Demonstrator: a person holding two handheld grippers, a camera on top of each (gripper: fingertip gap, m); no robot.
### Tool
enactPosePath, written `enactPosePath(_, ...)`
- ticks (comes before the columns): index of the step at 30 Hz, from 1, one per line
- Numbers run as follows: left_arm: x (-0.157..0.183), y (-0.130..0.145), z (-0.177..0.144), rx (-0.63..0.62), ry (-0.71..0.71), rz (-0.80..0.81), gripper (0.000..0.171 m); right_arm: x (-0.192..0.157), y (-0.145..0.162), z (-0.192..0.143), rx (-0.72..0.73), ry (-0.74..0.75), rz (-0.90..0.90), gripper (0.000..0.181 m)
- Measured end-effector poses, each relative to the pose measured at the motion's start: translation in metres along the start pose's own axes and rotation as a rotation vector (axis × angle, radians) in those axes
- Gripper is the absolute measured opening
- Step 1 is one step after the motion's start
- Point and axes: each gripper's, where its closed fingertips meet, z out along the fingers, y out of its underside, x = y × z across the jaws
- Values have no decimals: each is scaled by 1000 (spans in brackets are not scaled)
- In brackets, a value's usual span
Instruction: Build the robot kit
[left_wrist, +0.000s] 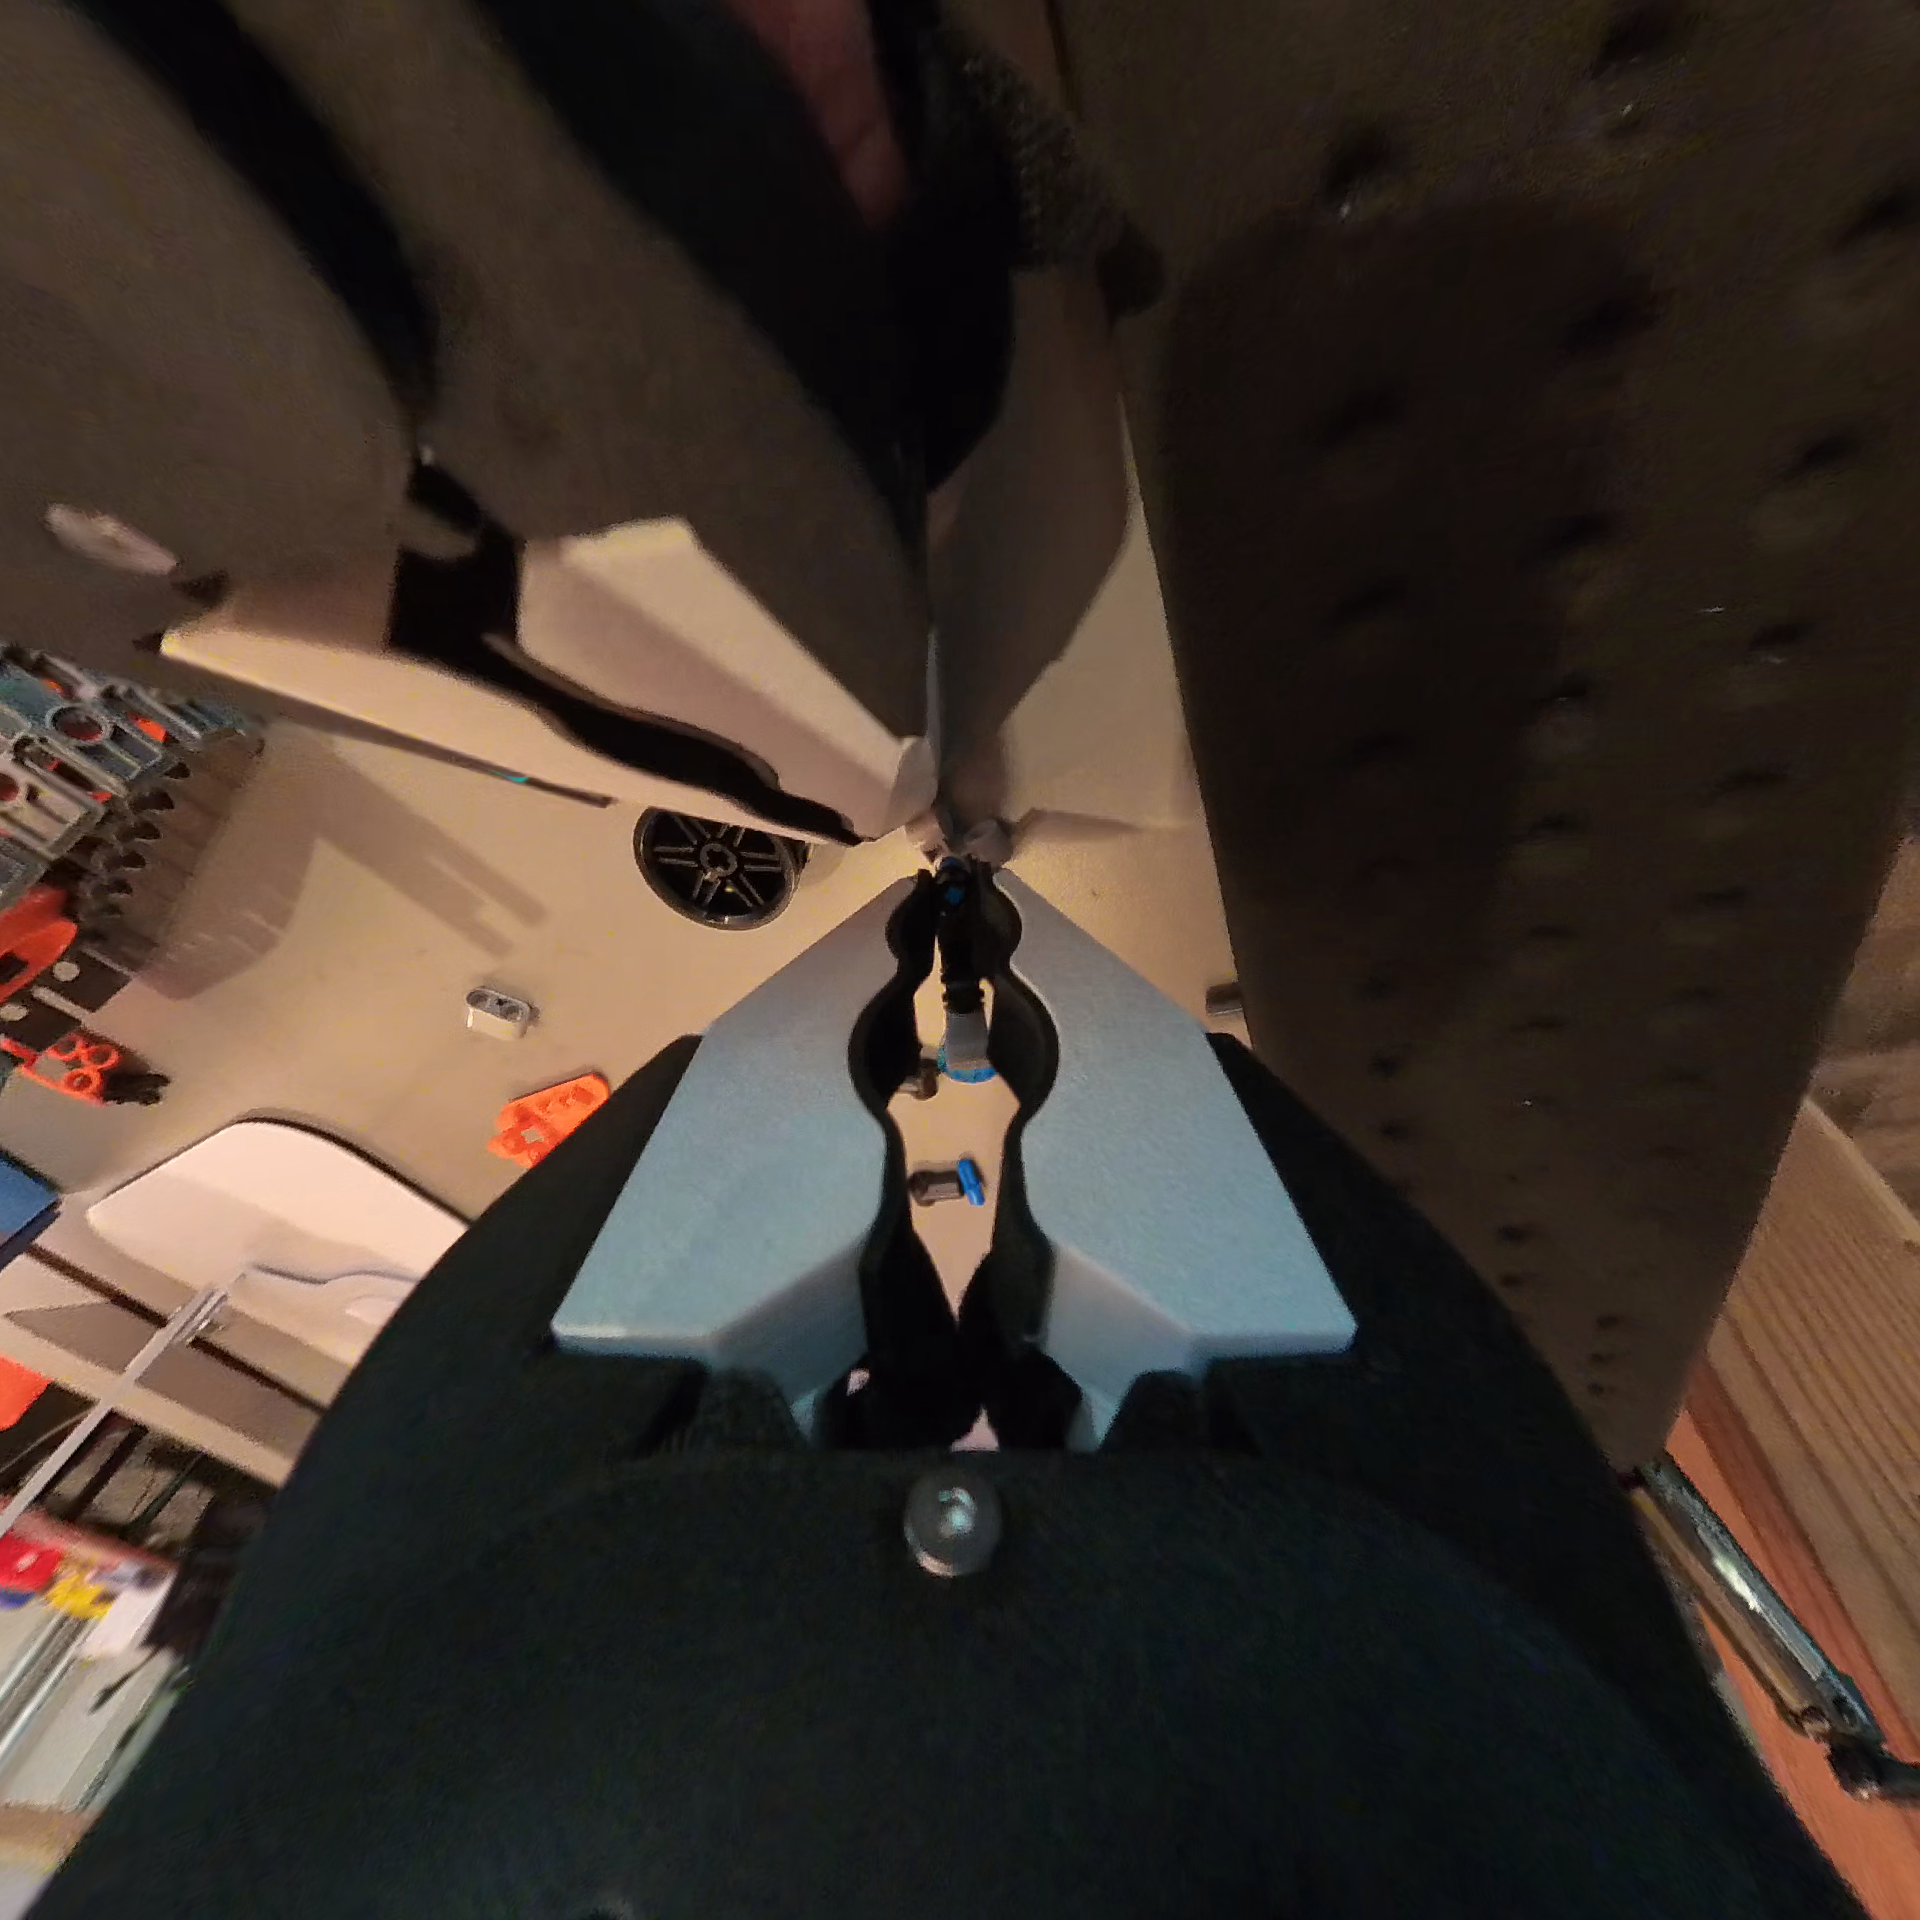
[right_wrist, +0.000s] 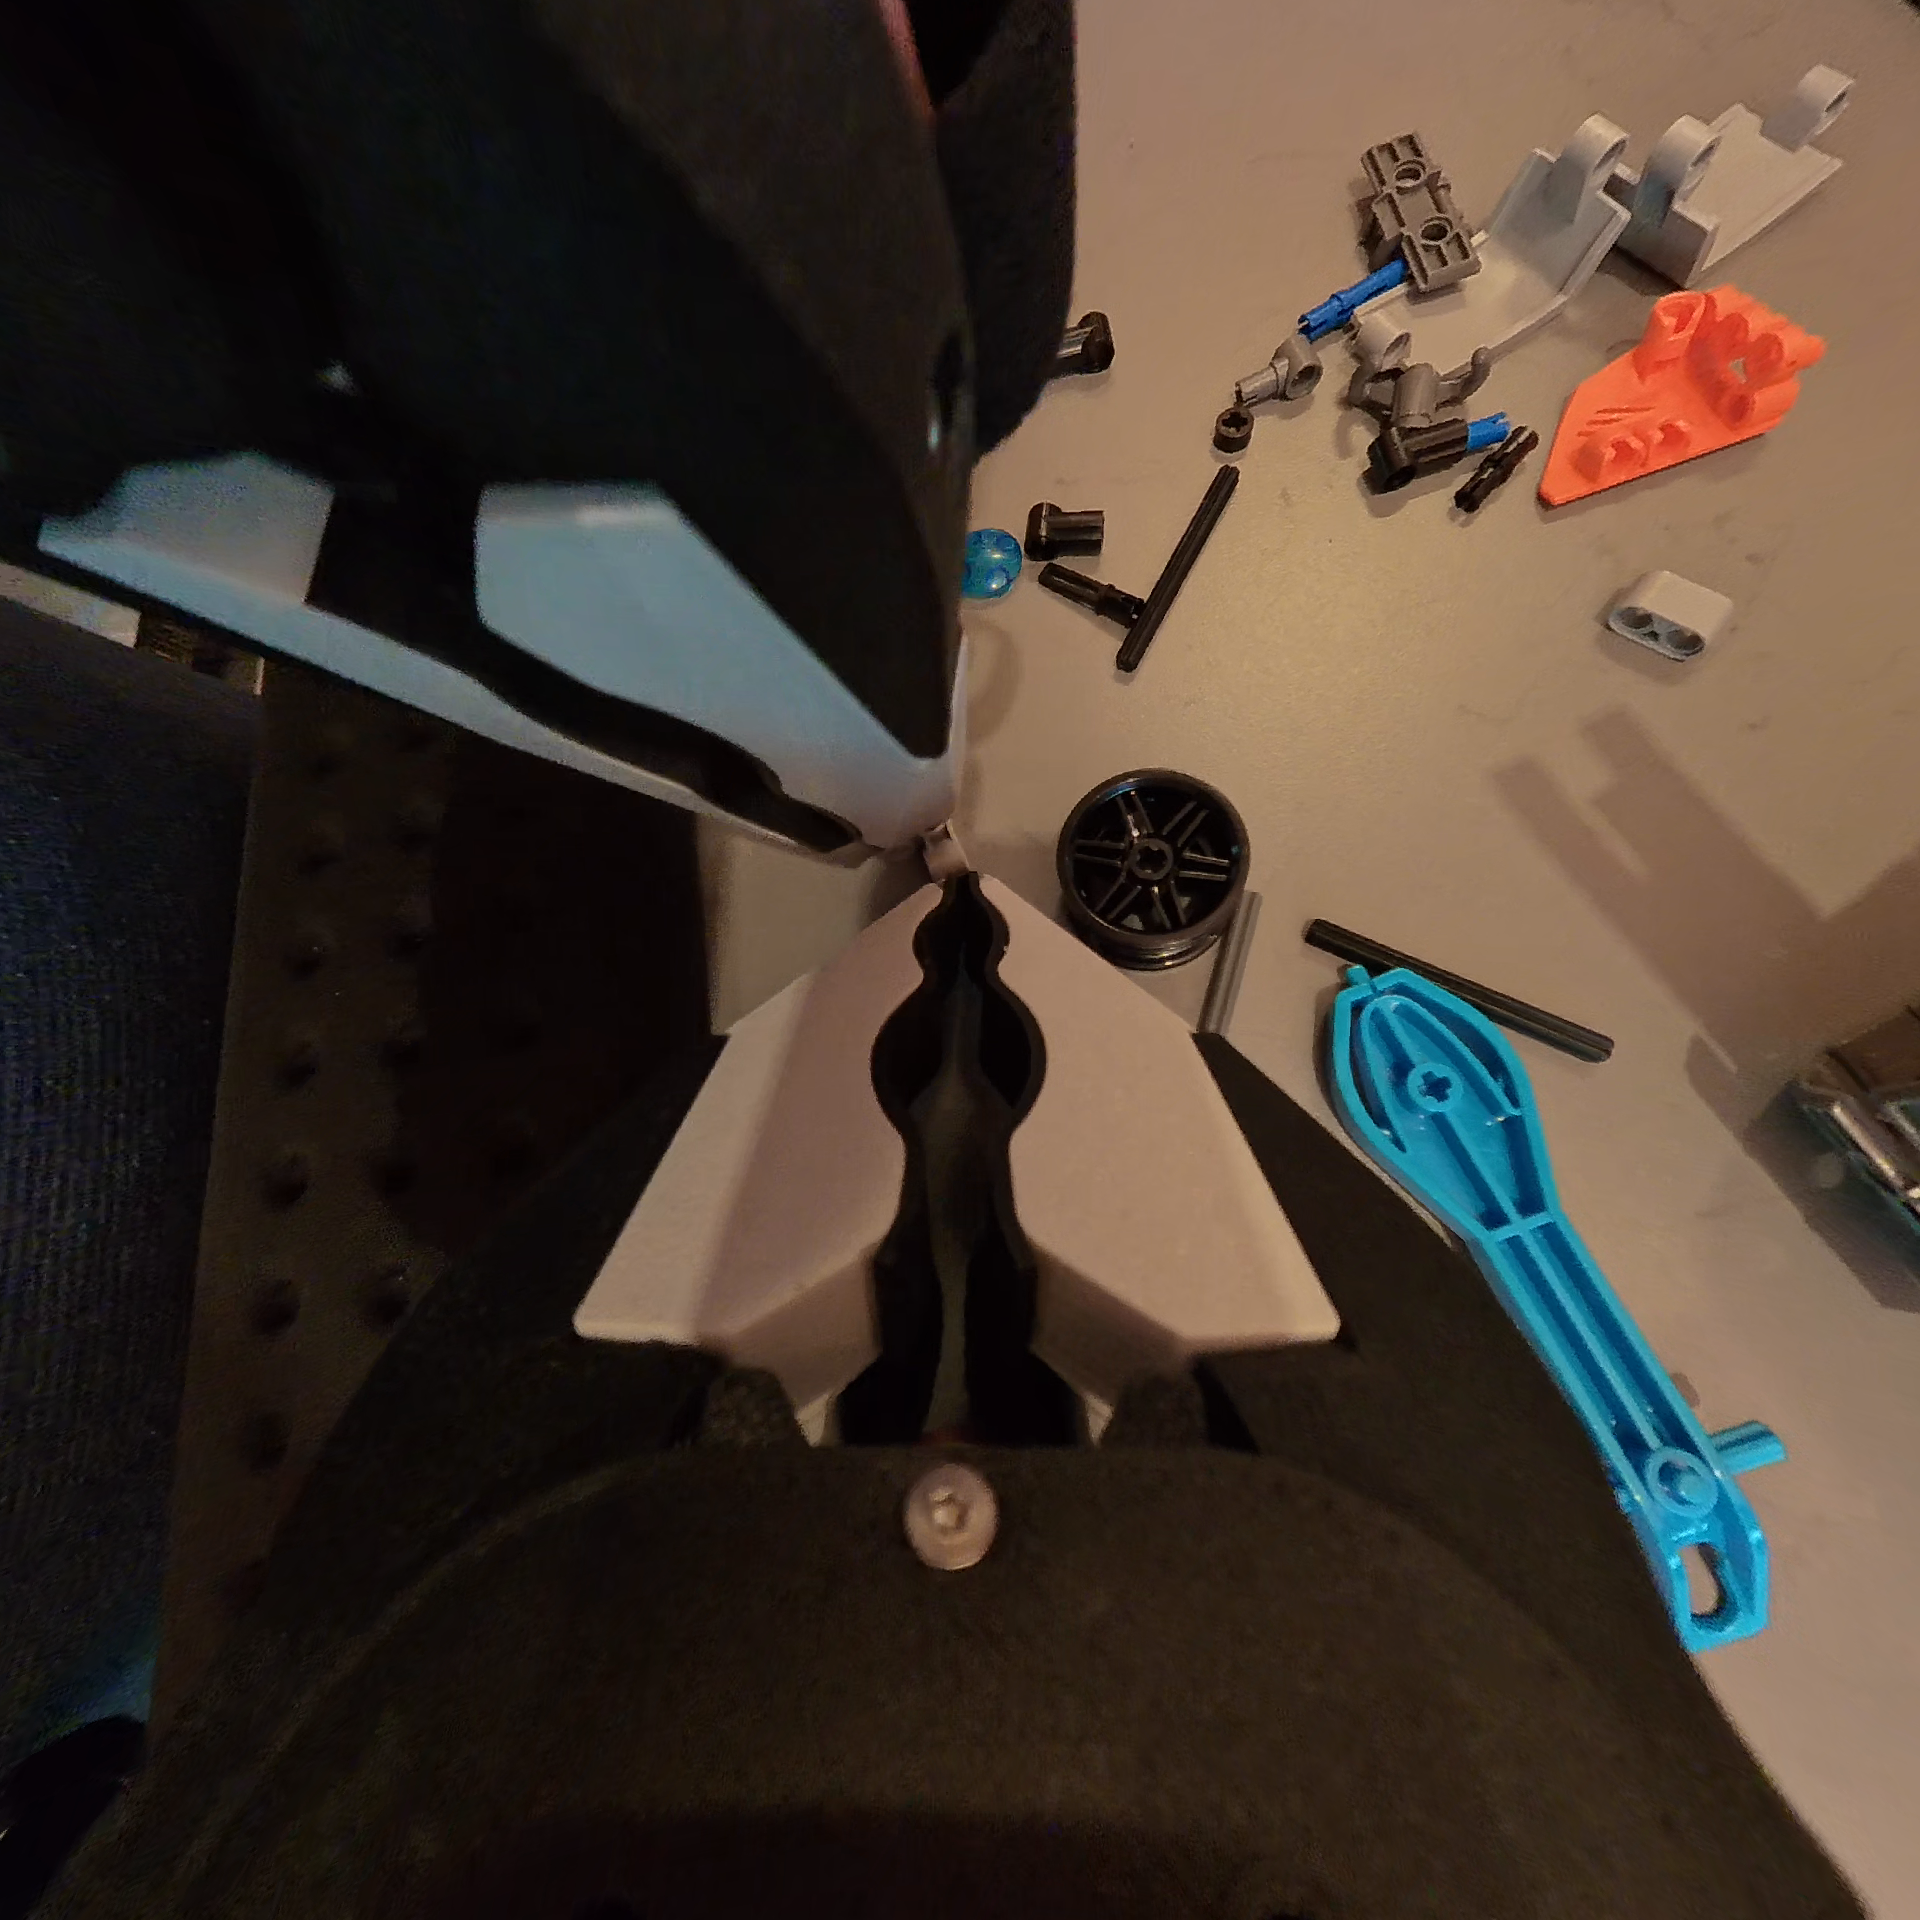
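My left gripper (left_wrist: 951, 878) is shut, and a small black and blue pin (left_wrist: 949, 889) shows at its fingertips. My right gripper (right_wrist: 951, 883) is shut on a small grey connector (right_wrist: 940, 847). The two grippers meet tip to tip just above the grey table (right_wrist: 1455, 727), with the pin against the connector (left_wrist: 985, 831). In the left wrist view the right gripper (left_wrist: 928, 816) comes in from the upper left. In the right wrist view the left gripper (right_wrist: 914, 821) comes in the same way. The joint between the parts is tiny and partly hidden.
A black wheel (right_wrist: 1148, 868) (left_wrist: 722, 868) lies just beside the tips. A long blue tool (right_wrist: 1507, 1247), black axles (right_wrist: 1179, 566), an orange panel (right_wrist: 1683, 395), grey panels (right_wrist: 1662, 197) and a small grey beam (right_wrist: 1673, 615) lie scattered right. A dark perforated surface (right_wrist: 364, 1039) borders the left. Both grippers' tips are close together, under 4 cm apart.
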Motion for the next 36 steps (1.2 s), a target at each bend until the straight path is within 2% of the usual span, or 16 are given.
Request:
enactPosePath(5,1,2,6,142,55,-68,4,-1,0,0,-2,-13,2,0)
enactPosePath(13,1,1,5,184,110,-122,5,-2,0,0,-2,-27,10,0)
enactPosePath(17,-1,-2,5,257,113,-195,5,-2,-3,-4,34,-34,12,0)
enactPosePath(23,-5,9,6,308,82,-321,5,-2,-4,-11,61,-39,1,19)
enactPosePath(26,2,5,5,352,100,-366,5,-3,-2,-10,50,-31,-21,25)
enactPosePath(29,-4,5,3,403,59,-425,17,-5,-2,-9,46,-30,-46,25)
enactPosePath(31,-5,4,-2,455,60,-455,18,-5,-3,-10,52,-36,-44,25)
enactPosePath(36,0,11,-7,496,47,-490,27,-5,-5,-14,81,-38,-49,23)
